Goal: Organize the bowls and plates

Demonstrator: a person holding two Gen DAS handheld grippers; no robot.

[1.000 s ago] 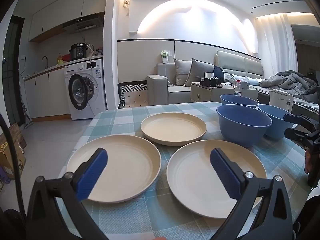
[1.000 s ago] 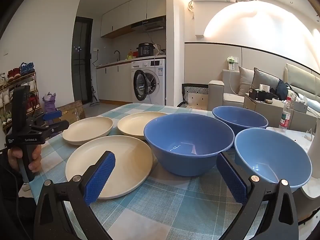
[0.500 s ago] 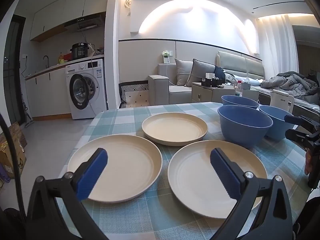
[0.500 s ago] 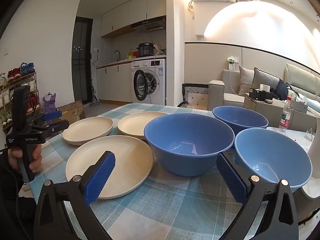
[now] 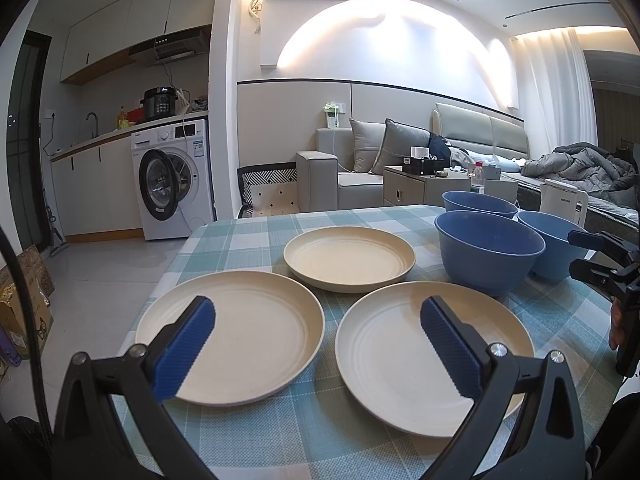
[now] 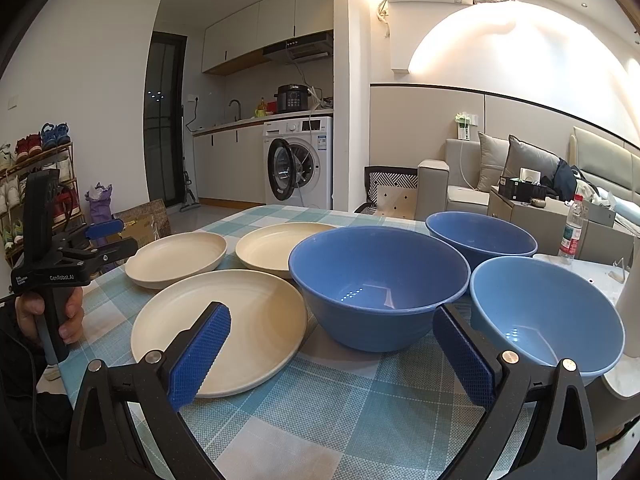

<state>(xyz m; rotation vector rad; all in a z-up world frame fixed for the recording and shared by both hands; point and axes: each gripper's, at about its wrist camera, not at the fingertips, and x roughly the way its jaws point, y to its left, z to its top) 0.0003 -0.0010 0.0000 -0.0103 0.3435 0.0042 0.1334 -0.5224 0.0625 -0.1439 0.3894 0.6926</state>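
Note:
Three cream plates lie on the checked tablecloth (image 5: 248, 236): a near-left plate (image 5: 256, 332), a near-right plate (image 5: 404, 352) and a smaller far plate (image 5: 348, 258). Three blue bowls stand to their right: a middle bowl (image 5: 488, 248), a far bowl (image 5: 478, 204) and a right bowl (image 5: 550, 236). My left gripper (image 5: 318, 342) hovers open over the gap between the two near plates. My right gripper (image 6: 330, 354) is open and empty, just in front of the middle bowl (image 6: 378, 284), with the right bowl (image 6: 548, 312) beside it and the near-right plate (image 6: 240, 320) to its left.
A white kettle (image 5: 564, 200) stands past the bowls at the table's right edge. A hand (image 6: 52, 316) holds the left gripper's handle at the table's left corner. Beyond the table are a sofa (image 5: 360, 168), a washing machine (image 5: 172, 180) and a water bottle (image 6: 570, 228).
The left gripper's view has shifted a little, so plates and bowls sit slightly further right and higher. The right gripper has not moved. Both stay open.

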